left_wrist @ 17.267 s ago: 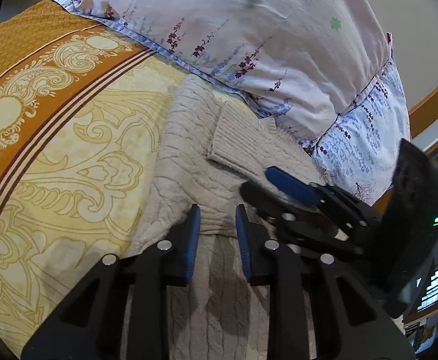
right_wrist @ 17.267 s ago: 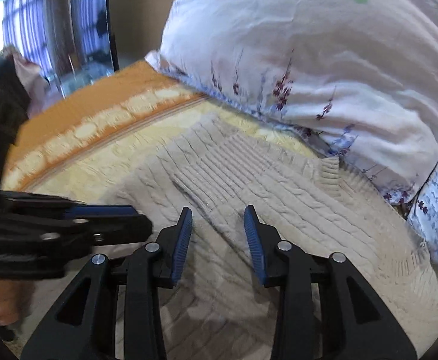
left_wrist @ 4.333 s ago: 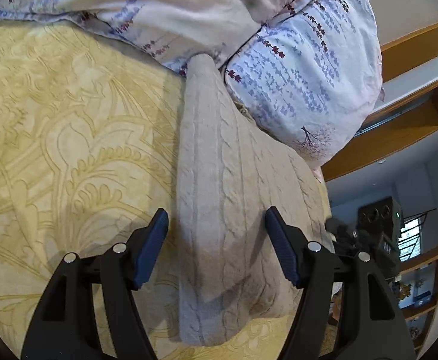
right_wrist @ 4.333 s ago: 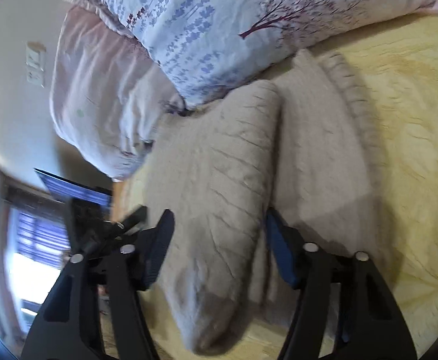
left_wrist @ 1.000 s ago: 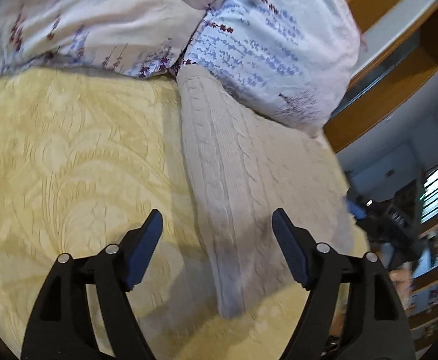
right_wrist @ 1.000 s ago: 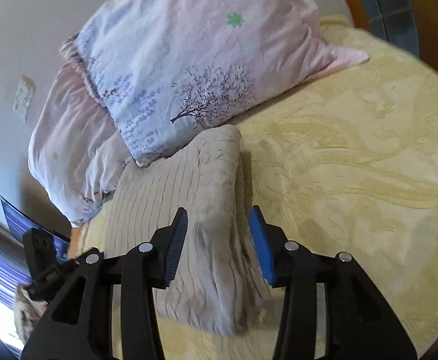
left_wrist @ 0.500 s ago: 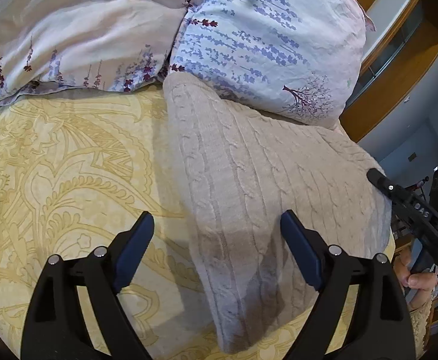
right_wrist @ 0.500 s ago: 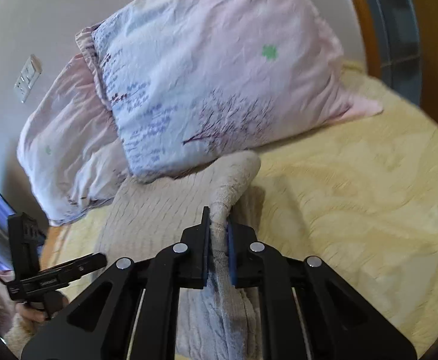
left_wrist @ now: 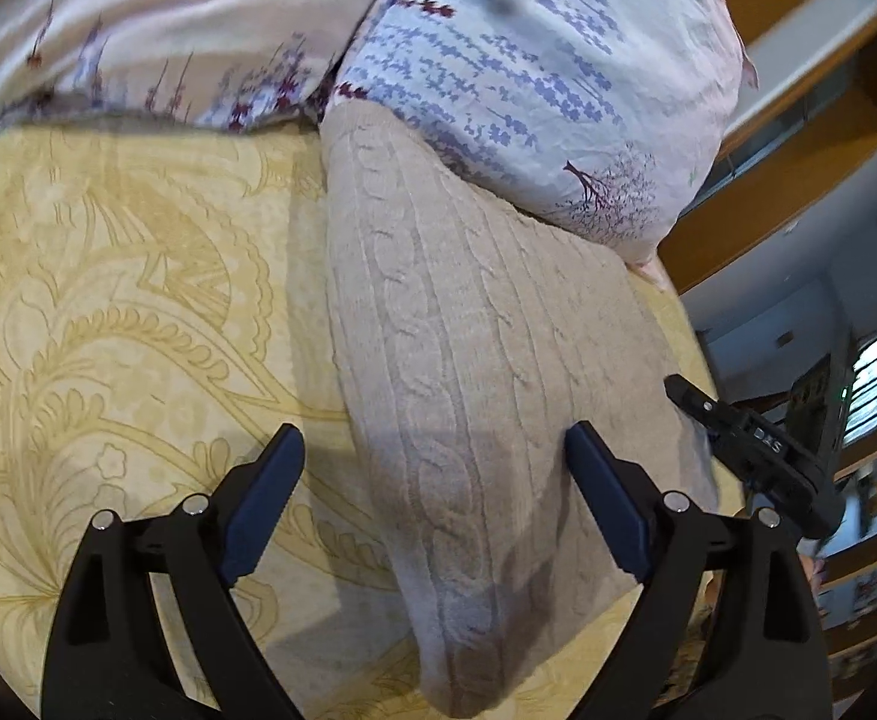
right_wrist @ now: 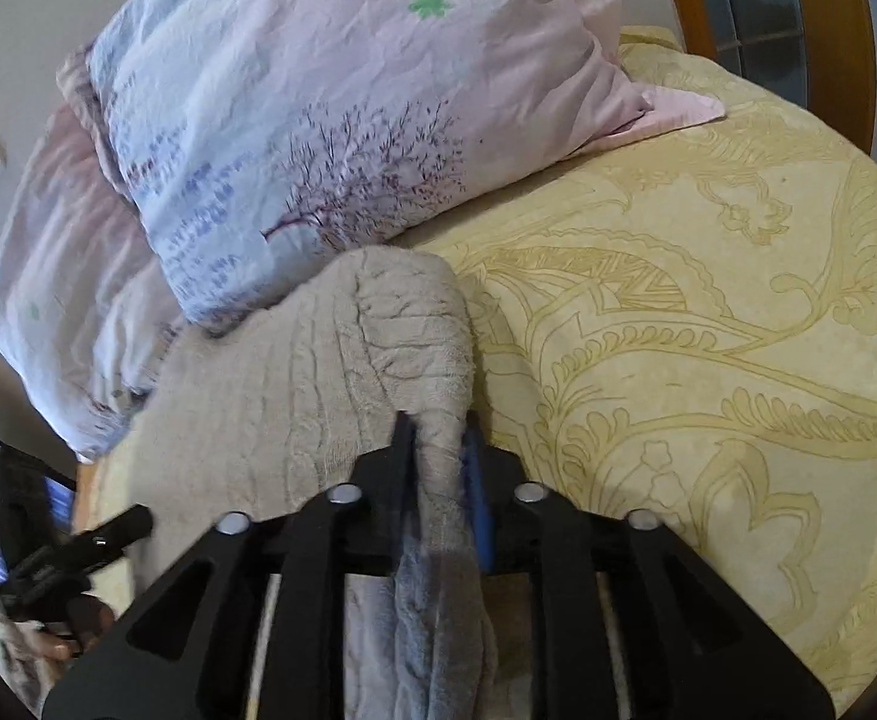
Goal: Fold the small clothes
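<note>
A beige cable-knit sweater [left_wrist: 468, 372] lies folded on the yellow patterned bedspread [left_wrist: 108, 300], its far end against the pillows. My left gripper [left_wrist: 432, 468] is open, its fingers on either side of the sweater's near-left fold. My right gripper [right_wrist: 438, 456] is shut on the sweater's [right_wrist: 330, 372] right folded edge, which bunches between its fingers. The right gripper also shows in the left wrist view [left_wrist: 744, 438] at the sweater's far side. The left gripper shows in the right wrist view [right_wrist: 78, 552] at the lower left.
Two floral pillows [left_wrist: 528, 60] [right_wrist: 330, 120] lie against the sweater's far end. A wooden bed frame [left_wrist: 768, 204] and window [right_wrist: 756, 6] stand beyond the mattress edge. Bedspread [right_wrist: 708, 360] stretches to the right of the sweater.
My right gripper closed on the sweater's right edge a second ago and still holds it, a little nearer the pillows. My left gripper stayed open and shifted slightly over the left fold.
</note>
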The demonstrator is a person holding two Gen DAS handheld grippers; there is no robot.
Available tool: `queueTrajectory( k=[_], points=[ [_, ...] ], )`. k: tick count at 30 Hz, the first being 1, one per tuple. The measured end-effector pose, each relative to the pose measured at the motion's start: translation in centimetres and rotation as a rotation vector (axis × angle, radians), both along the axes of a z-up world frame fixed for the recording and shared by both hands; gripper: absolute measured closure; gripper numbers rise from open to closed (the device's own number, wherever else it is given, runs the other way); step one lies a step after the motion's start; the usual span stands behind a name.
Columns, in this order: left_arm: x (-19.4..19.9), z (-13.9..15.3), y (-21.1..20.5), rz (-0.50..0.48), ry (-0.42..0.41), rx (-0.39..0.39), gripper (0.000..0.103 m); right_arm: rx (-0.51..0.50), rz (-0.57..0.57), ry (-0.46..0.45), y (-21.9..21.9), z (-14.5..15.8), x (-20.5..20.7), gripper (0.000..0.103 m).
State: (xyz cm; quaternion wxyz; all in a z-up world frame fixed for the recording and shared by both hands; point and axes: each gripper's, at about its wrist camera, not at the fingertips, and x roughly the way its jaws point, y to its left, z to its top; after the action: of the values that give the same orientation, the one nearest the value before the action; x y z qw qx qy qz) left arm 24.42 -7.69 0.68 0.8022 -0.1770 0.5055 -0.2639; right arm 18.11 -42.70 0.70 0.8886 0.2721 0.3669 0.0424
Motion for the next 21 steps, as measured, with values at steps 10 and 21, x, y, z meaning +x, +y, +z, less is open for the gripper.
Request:
queueTrajectory(
  k=[10, 21],
  points=[
    [2.0, -0.9, 0.9, 0.026, 0.098, -0.145, 0.015, 0.179, 0.047, 0.091, -1.8, -0.7, 2.4, 0.033],
    [3.0, -1.5, -0.6, 0.002, 0.114, -0.224, 0.025, 0.303, 0.189, 0.124, -0.8, -2.8, 4.2, 0.039]
  ],
)
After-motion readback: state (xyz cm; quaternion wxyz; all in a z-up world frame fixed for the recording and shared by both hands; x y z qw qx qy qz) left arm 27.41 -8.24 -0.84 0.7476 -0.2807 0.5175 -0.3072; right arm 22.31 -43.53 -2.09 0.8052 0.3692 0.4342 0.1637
